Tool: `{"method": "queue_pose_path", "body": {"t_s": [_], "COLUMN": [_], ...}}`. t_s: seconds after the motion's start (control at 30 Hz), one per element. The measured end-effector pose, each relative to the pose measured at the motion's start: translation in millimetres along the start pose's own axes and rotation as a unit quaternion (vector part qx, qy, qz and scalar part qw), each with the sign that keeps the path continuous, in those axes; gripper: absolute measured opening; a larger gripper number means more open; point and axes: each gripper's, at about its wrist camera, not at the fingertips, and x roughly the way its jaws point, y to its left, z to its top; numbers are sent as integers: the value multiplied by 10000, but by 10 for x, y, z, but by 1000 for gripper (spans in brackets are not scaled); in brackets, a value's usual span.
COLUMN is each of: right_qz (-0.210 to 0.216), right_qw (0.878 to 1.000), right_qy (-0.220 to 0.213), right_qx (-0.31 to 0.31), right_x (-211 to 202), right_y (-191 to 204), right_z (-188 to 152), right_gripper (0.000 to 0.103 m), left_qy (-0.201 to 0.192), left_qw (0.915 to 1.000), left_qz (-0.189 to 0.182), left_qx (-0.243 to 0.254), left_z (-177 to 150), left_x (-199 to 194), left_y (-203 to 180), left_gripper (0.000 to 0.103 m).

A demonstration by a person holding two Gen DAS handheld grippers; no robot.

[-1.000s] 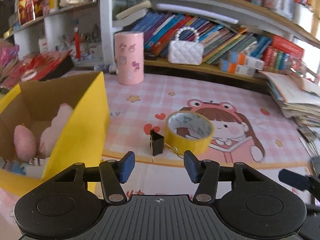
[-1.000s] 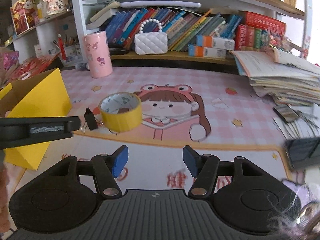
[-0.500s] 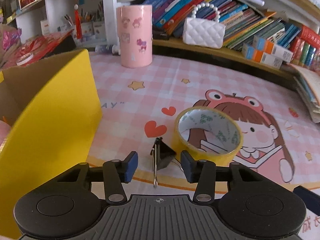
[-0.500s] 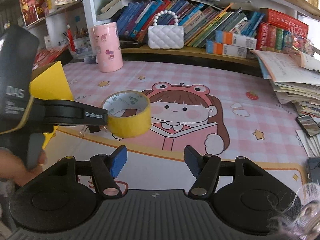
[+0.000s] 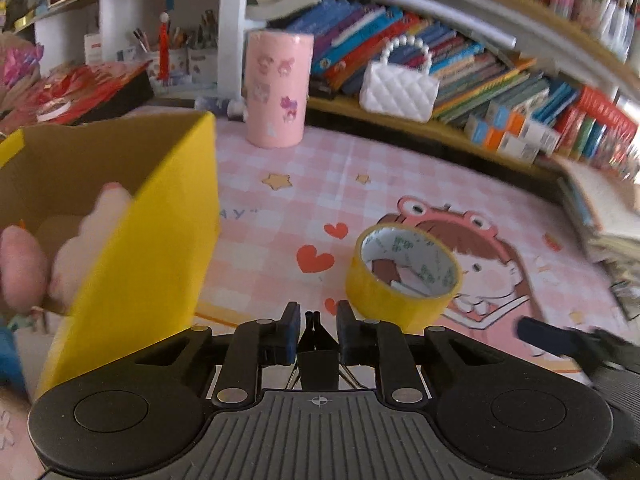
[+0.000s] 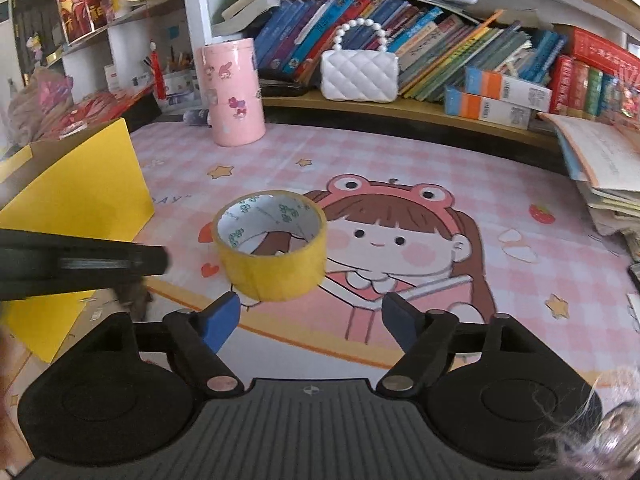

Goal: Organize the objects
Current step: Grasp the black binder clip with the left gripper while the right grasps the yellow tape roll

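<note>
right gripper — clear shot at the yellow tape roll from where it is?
Probably yes. The right gripper has its fingers opening with nothing between them, and the yellow tape roll sits just ahead on the mat. The left gripper, shut on the binder clip, stays off to the side.

Home study: crammed bookshelves (image 6: 400,52), cartoon desk mat (image 6: 440,184)

Tape roll (image 6: 276,276): yellow, white core with green print
Box (image 5: 160,232): yellow outside
Mat (image 6: 440,168): pink-white check
Canister (image 6: 234,92): pink
</note>
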Motion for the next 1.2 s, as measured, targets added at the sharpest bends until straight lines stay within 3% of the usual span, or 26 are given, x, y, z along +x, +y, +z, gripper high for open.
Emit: {"method": "queue_pose_path", "body": {"t_s": [0.23, 0.43, 0.63, 0.67, 0.73, 1.2], "right_qz": [120, 208, 289, 315, 269, -1], "right_qw": [9993, 9988, 9976, 9974, 9975, 10000], "right_qy": [-71, 31, 127, 130, 143, -43], "right_qx": [-359, -441, -618, -633, -640, 68], "right_x": [306, 576, 771, 790, 792, -191], "right_y": [89, 135, 226, 237, 256, 203], "right_z": [107, 184, 230, 229, 230, 23], "right_gripper": [90, 94, 93, 87, 85, 84], "left_qy": [-234, -200, -115, -99, -82, -198], "left_qw": [9997, 9998, 9999, 9998, 9998, 9974], "left_qz": [-59, -48, -77, -85, -110, -690], "left_qx": [-44, -65, -104, -119, -128, -115], "left_z": [7, -89, -166, -174, -191, -338], "left_x": [-413, -611, -706, -717, -746, -929], "left_y": [117, 179, 213, 220, 230, 285], "left_gripper": [17, 17, 17, 17, 17, 17]}}
